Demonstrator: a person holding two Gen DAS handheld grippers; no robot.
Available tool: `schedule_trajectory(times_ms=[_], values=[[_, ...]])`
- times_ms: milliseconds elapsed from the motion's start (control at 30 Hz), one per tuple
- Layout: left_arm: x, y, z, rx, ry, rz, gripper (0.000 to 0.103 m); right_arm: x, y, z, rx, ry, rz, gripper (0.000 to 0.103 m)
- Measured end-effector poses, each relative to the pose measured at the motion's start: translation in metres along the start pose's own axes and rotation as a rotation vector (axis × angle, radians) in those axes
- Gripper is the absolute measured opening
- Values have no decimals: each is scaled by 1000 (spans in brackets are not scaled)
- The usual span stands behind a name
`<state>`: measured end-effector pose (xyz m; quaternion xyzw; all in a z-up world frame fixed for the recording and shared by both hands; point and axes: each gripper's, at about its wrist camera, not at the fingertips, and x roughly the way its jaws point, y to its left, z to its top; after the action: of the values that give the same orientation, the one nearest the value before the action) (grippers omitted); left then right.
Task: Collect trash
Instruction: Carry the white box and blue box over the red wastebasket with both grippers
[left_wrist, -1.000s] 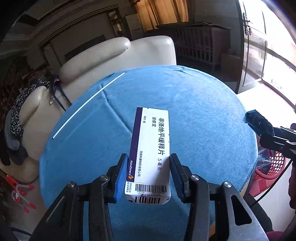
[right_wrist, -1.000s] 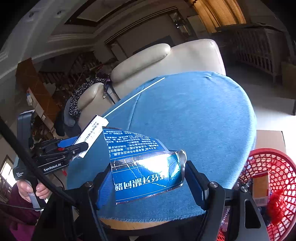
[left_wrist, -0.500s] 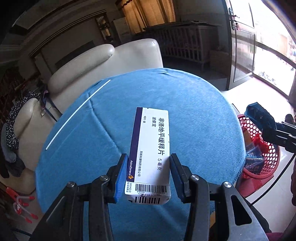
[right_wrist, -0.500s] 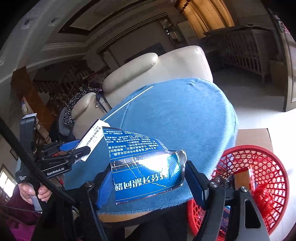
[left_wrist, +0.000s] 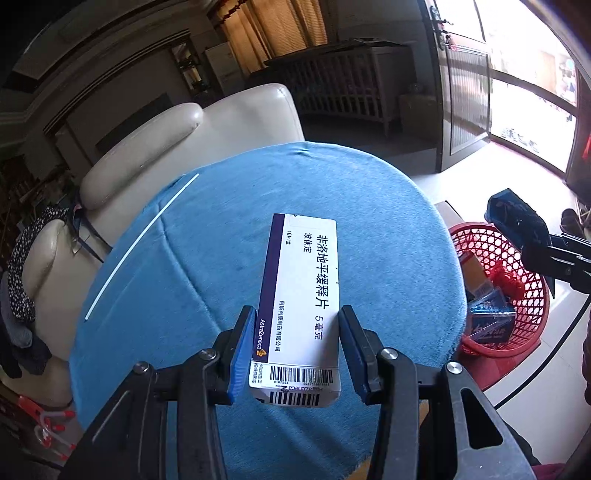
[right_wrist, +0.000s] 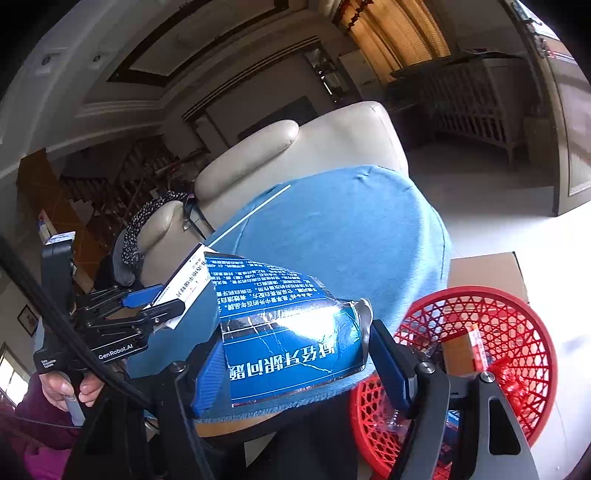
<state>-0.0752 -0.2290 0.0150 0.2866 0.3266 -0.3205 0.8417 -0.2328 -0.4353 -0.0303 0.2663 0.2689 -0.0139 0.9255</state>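
Note:
My left gripper (left_wrist: 297, 343) is shut on a white medicine box (left_wrist: 301, 295) with a purple edge and a barcode, held above the round table's blue cloth (left_wrist: 229, 236). My right gripper (right_wrist: 293, 362) is shut on a flattened blue foil packet (right_wrist: 288, 332) with white print, near the table's front edge. A red mesh basket (right_wrist: 517, 325) with several pieces of trash in it stands on the floor right of the table. In the left wrist view the basket (left_wrist: 480, 236) sits under the right gripper (left_wrist: 517, 225). In the right wrist view the left gripper (right_wrist: 162, 301) holds the box (right_wrist: 184, 277) at left.
A thin white stick (left_wrist: 140, 243) lies on the cloth's far left. A cream leather armchair (left_wrist: 177, 140) stands behind the table, with dark clothes (left_wrist: 22, 266) draped on its arm. A cardboard box (right_wrist: 484, 269) sits behind the basket. A person's hand (right_wrist: 70, 391) grips the left tool's handle.
Both grippers have swung to the right with their loads, so the red basket has come further into both views. Neither grip has changed.

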Motion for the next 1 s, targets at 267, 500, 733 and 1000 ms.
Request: schedule_trajectory(times_ms=[267, 500, 733, 1000], values=[[0, -24, 12, 60, -15, -20, 47, -16, -17, -2, 33, -24, -28, 75], [4, -38, 19, 95, -17, -41, 47, -27, -32, -3, 59, -45, -55, 75], [6, -49, 26, 120, -16, -51, 47, -32, -39, -1, 71, -58, -71, 75], [6, -66, 34, 162, -26, -70, 47, -37, -45, 1, 85, -73, -85, 75]])
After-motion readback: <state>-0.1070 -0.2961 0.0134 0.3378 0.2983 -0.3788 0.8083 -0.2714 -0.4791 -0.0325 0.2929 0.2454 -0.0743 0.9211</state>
